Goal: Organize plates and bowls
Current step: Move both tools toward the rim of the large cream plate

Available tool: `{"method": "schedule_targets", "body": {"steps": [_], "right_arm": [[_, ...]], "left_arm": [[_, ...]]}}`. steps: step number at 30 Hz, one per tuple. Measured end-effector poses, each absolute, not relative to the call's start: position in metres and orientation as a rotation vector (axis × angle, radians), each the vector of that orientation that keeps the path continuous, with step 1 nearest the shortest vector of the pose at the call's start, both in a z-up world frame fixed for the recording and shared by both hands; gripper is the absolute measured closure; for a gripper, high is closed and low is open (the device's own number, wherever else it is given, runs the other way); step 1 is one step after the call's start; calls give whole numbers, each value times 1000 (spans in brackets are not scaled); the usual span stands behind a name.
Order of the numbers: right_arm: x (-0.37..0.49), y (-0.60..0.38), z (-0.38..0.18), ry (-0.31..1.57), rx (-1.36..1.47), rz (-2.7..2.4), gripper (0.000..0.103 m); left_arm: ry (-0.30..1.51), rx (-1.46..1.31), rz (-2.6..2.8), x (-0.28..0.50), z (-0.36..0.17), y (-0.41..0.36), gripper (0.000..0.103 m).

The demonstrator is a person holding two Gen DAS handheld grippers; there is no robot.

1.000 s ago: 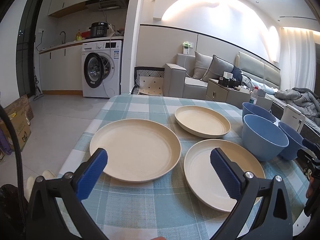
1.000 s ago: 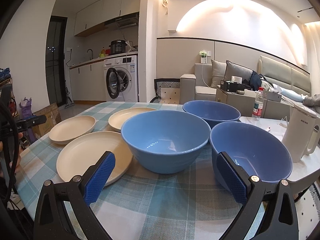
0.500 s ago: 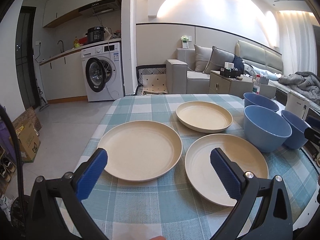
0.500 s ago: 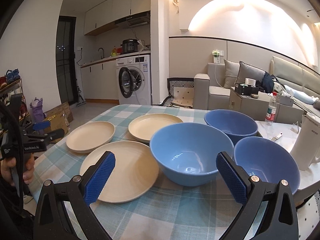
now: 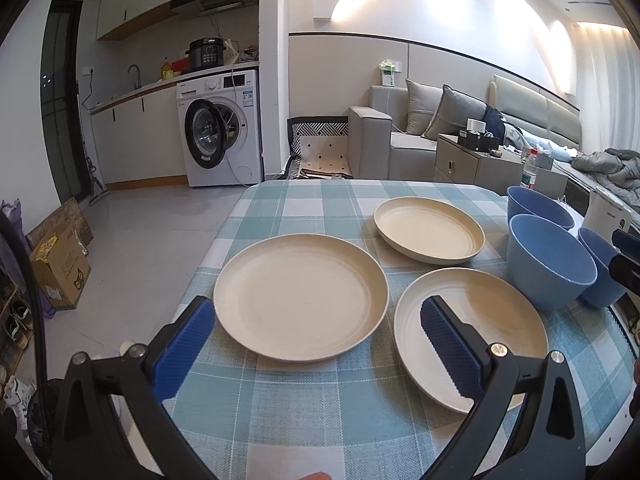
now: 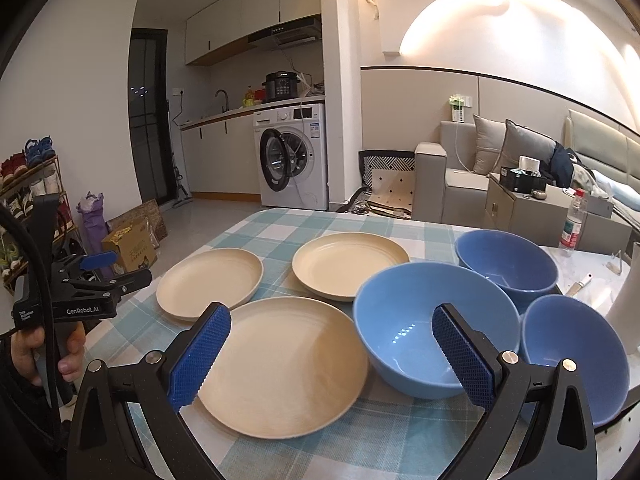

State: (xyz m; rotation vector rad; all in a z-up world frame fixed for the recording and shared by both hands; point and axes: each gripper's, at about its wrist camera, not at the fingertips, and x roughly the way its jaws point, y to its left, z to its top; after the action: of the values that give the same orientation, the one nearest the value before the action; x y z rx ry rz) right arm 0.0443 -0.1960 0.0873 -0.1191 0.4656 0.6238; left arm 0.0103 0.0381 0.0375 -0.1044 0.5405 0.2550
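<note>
Three cream plates and three blue bowls stand on a checked tablecloth. My left gripper (image 5: 316,320) is open above the table's near edge, over the near rim of the left plate (image 5: 300,296); the near right plate (image 5: 472,340) and far plate (image 5: 428,228) lie beyond. My right gripper (image 6: 330,320) is open and empty, hovering over the near plate (image 6: 288,364) and the middle bowl (image 6: 432,324). The far bowl (image 6: 506,262) and right bowl (image 6: 576,352) sit beside it. The left gripper (image 6: 88,276) shows at the left, held by a hand (image 6: 68,344).
A white kettle (image 5: 608,212) stands right of the bowls, and a water bottle (image 6: 572,220) behind them. The tablecloth (image 5: 304,412) ends just below the left fingers. Off the table are a washing machine (image 5: 220,140), a sofa (image 5: 400,140) and a cardboard box (image 5: 60,268).
Both grippers have drawn back and up from the dishes, and the right one has shifted left towards the plates. Both stay open; no plate or bowl has moved.
</note>
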Motion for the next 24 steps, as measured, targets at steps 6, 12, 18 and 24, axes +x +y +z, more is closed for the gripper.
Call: {"method": "schedule_targets", "body": {"steps": [6,12,18,24], "right_arm": [[51,-171,95,464,-123,655,0],[57,-152,99,474,-124,680,0],[70,-132,104,489,-124,705,0],[80,-119,100,514,-126,720,0]], "left_arm": [[539,-141,269,14,43,48,0],[548,-151,275,21,44,56,0],[567,-151,292,25,42,63,0],[587,-158,308,32,40,72,0]]}}
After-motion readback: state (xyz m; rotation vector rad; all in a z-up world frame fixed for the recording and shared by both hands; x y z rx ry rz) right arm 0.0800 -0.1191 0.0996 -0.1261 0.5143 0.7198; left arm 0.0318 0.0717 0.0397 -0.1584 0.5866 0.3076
